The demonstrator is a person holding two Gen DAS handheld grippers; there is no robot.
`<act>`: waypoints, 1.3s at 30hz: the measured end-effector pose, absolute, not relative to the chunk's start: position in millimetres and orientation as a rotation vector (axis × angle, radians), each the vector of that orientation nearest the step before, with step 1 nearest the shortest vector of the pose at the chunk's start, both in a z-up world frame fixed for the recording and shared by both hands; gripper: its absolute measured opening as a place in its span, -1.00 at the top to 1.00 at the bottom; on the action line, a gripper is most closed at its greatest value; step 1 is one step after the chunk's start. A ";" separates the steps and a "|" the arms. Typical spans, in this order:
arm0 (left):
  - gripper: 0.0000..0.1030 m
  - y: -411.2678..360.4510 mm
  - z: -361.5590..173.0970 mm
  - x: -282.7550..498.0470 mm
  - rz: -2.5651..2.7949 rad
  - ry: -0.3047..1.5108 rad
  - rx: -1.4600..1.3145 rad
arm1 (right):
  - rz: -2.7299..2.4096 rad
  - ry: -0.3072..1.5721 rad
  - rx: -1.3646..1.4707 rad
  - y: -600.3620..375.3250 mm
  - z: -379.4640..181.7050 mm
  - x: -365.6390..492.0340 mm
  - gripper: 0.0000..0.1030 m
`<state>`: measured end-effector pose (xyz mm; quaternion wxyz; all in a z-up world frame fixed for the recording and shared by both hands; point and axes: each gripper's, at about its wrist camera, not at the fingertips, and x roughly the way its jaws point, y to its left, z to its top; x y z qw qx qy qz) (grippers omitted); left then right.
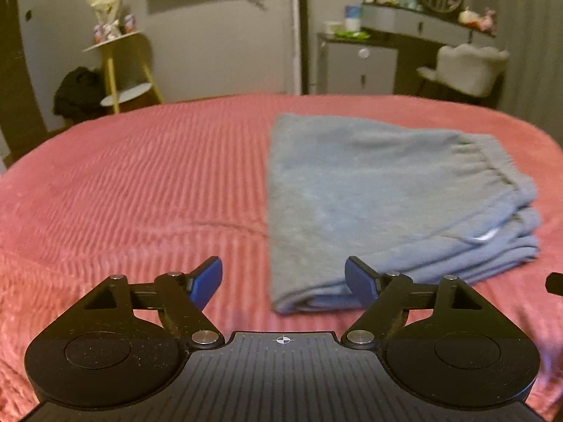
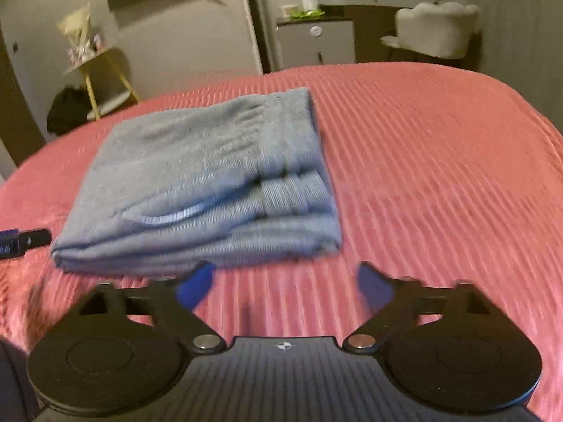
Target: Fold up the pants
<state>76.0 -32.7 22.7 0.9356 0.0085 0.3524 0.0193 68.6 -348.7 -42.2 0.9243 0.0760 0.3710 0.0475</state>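
Across the bed [image 1: 140, 183], covered in a ribbed pink blanket, the pants [image 1: 380, 190] lie as the one task item: a blue-grey fleece-like bundle, already folded into a thick flat rectangle of several stacked layers, resting toward the middle of the bed and just ahead of both grippers. They look soft, limp and fairly light, so they should sag and slide apart if lifted by one corner; the layers have no stiffness of their own and the top one could peel back. A sensible hold, in my judgement, is at the folded near edge, with each gripper biting through all layers at once, or under the two near corners so the stack moves as one. The elastic waistband [image 1: 492, 161] is bunched and thicker, a firmer place to pinch than the plain cloth. A pale strip [image 2: 176, 216], perhaps a label or cord, shows between layers. The left gripper [image 1: 283, 281] stands wide with nothing between its blue pads, its right pad just over the near corner of the bundle. The right gripper [image 2: 285, 285], blurred, also gapes wide and empty, hovering over bare blanket beside the stack. Beyond the bed, well apart and no obstacle, stand a yellow stand [image 1: 119, 66], a vanity [image 1: 404, 31] and a pale chair [image 1: 468, 66].
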 end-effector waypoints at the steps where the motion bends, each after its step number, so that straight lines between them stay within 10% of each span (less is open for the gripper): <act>1: -0.62 -36.8 22.9 74.0 0.031 0.719 0.014 | 0.063 0.753 0.185 -352.5 -41.1 60.9 -0.88; 39: -0.93 -41.2 -6.1 66.0 0.016 0.745 -0.073 | 0.132 0.747 -0.093 -270.0 -17.9 65.7 -0.92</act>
